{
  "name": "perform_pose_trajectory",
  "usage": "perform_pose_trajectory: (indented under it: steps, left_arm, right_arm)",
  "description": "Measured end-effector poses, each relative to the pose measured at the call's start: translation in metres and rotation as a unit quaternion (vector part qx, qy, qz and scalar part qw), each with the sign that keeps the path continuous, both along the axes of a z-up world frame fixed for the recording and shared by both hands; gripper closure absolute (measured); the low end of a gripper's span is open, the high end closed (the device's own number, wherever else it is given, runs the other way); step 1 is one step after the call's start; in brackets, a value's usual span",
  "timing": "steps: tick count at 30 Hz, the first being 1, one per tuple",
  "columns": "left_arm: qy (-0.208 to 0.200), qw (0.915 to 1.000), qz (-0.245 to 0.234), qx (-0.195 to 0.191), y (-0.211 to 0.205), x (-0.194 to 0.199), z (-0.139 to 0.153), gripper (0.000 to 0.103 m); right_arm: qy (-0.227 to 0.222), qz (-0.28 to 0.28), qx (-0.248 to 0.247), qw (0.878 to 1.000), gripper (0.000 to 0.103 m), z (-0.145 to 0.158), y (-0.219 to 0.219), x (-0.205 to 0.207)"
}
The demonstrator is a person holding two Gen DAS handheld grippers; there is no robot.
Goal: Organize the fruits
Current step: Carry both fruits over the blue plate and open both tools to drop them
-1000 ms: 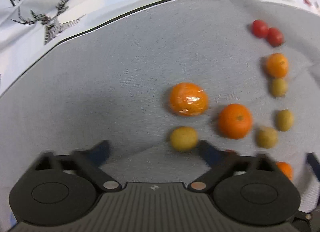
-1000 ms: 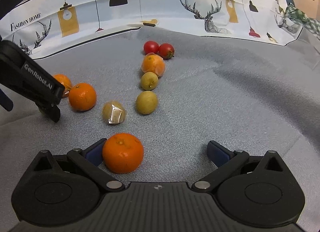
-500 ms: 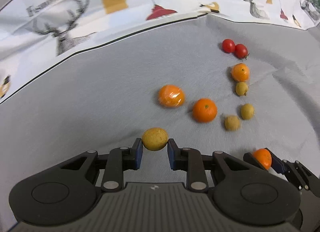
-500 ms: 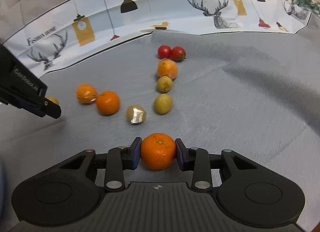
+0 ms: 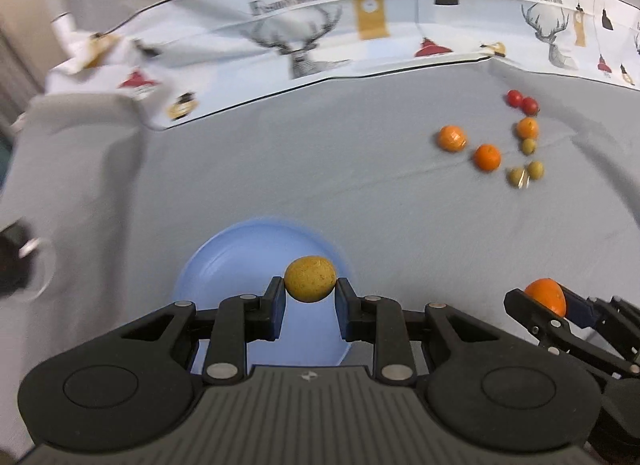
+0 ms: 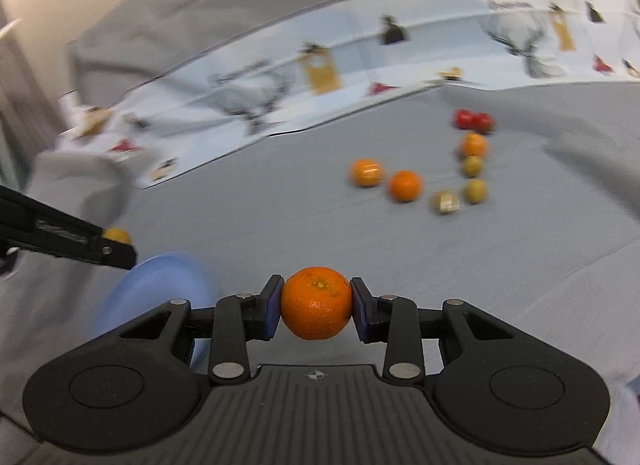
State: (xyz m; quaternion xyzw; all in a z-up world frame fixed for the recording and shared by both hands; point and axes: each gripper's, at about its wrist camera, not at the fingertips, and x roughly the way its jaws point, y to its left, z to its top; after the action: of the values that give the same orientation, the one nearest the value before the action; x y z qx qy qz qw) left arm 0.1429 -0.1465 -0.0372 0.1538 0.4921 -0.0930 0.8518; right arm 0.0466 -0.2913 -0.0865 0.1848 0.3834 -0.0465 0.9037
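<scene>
Covering the tabletop, a matte grey cloth [image 5: 320, 169] meets a deer-print border. Left tongs [image 5: 310, 295] pinch a round yellow fruit [image 5: 310, 279]; right tongs [image 6: 316, 305] pinch a dimpled tangerine [image 6: 316, 303].

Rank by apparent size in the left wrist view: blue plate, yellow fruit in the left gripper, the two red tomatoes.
1. blue plate
2. yellow fruit, though nearness to the camera inflates it
3. red tomatoes, which look alike and are farthest away

Grey cloth [image 5: 320, 169] covers surface; deer-and-lamp printed banner [image 5: 360, 37] along far edge.
</scene>
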Motion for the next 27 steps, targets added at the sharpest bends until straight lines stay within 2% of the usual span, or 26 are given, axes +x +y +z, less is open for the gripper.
perform_pose_trajectory:
  steps: [6, 12, 15, 18, 22, 27]
  left_arm:
    - [-0.012, 0.9991, 0.035, -0.021, 0.071, -0.059, 0.022, 0.074]
    - [-0.017, 0.9961, 0.072, -0.048, 0.125, -0.102, 0.027, 0.074]
    - [-0.014, 0.9942, 0.085, -0.065, 0.143, -0.113, 0.028, 0.074]
    - [-0.015, 0.9927, 0.095, -0.073, 0.155, -0.119, 0.027, 0.074]
    - [-0.01, 0.9904, 0.104, -0.09, 0.169, -0.121, 0.025, 0.074]
    - [-0.006, 0.9895, 0.111, -0.092, 0.174, -0.115, 0.02, 0.074]
  right_arm:
    - [-0.007, 0.073, -0.001, 0.997, 0.066, 0.032, 0.062, -0.034]
    - [0.002, 0.123, 0.004, 0.992, 0.066, 0.051, 0.106, -0.056]
    - [0.011, 0.147, -0.002, 0.989, 0.066, 0.057, 0.125, -0.064]
    - [0.01, 0.167, -0.028, 0.985, 0.066, 0.062, 0.142, -0.071]
    - [0.005, 0.175, -0.057, 0.983, 0.066, 0.068, 0.151, -0.071]
    - [0.008, 0.18, -0.071, 0.981, 0.066, 0.066, 0.153, -0.068]
